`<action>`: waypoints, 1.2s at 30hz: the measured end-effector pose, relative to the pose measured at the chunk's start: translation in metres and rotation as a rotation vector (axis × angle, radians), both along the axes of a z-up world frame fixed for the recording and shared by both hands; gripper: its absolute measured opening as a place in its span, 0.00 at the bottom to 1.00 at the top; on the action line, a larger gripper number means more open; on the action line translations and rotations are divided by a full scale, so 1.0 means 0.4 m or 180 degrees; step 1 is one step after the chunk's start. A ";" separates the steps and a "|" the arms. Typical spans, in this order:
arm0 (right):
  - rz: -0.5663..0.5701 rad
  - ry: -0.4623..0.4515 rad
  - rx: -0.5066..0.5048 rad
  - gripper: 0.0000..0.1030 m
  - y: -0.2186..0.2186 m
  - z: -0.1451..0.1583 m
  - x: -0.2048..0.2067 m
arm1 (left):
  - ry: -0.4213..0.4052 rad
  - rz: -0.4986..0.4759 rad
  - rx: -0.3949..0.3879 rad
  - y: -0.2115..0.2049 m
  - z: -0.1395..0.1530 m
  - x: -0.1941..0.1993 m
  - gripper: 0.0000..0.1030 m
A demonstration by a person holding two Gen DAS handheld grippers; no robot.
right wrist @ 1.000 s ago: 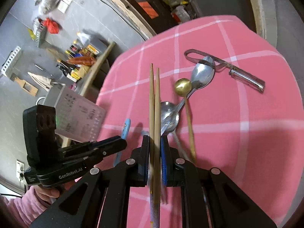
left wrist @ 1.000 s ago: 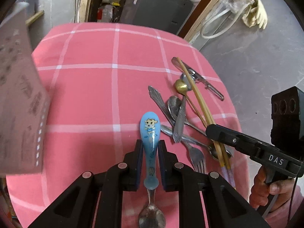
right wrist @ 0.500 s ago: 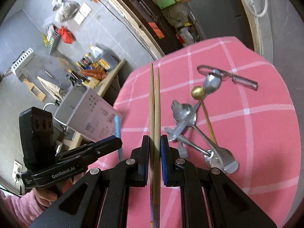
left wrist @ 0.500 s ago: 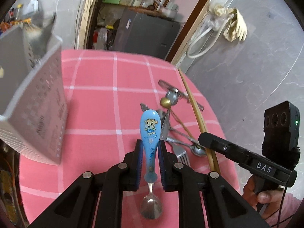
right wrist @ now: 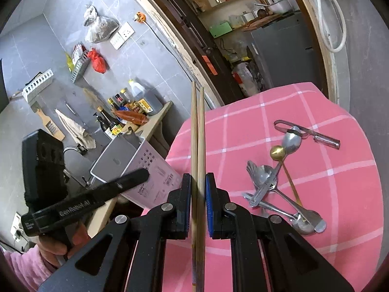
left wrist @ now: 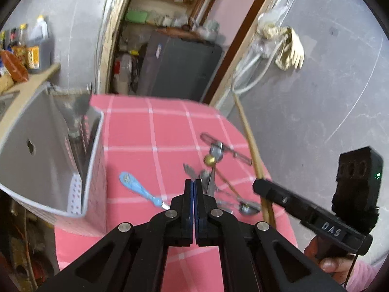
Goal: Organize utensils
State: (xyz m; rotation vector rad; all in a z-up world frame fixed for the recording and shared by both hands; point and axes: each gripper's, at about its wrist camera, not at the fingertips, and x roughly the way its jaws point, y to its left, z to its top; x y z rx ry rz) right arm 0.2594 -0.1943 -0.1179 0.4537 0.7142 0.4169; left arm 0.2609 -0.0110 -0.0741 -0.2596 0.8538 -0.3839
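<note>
My left gripper [left wrist: 194,185] is shut with nothing between its pads, above the pink checked tablecloth [left wrist: 150,126]. The blue cartoon-handled spoon [left wrist: 136,186] lies loose and blurred on the cloth, just left of the fingertips and beside the grey utensil holder [left wrist: 48,150]. My right gripper [right wrist: 198,182] is shut on a pair of wooden chopsticks [right wrist: 197,126] that stick out forward. The chopsticks [left wrist: 250,141] also show in the left wrist view. A heap of metal spoons and forks [right wrist: 267,187] lies to the right, with a gold spoon [right wrist: 278,150] across it.
A metal peeler [right wrist: 316,136] lies past the heap near the table's far right edge. The holder [right wrist: 145,168] stands at the table's left edge, with some dark utensils inside. Bottles crowd a counter [right wrist: 155,119] behind it. A hand [right wrist: 53,245] grips the left tool.
The blue spoon has left my left gripper and now lies on the cloth; those jaws have closed empty. Both grippers rose, and the holder came into fuller view. The chopsticks stay held.
</note>
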 end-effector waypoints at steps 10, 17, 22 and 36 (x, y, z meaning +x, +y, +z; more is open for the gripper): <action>-0.0237 0.0332 -0.0060 0.10 -0.088 -0.089 -0.023 | 0.0550 0.0492 0.0095 -0.053 -0.163 0.023 0.01; -0.0106 0.0394 -0.0103 0.10 -0.132 -0.130 0.013 | 0.0712 0.1215 0.0157 -0.070 -0.245 0.064 0.02; 0.0095 0.0417 -0.0077 0.10 -0.155 -0.160 0.067 | 0.0713 0.1580 0.0135 -0.078 -0.271 0.091 0.03; 0.0352 0.0438 0.0059 0.10 -0.177 -0.210 0.159 | 0.0699 0.2096 0.0451 -0.079 -0.287 0.155 0.22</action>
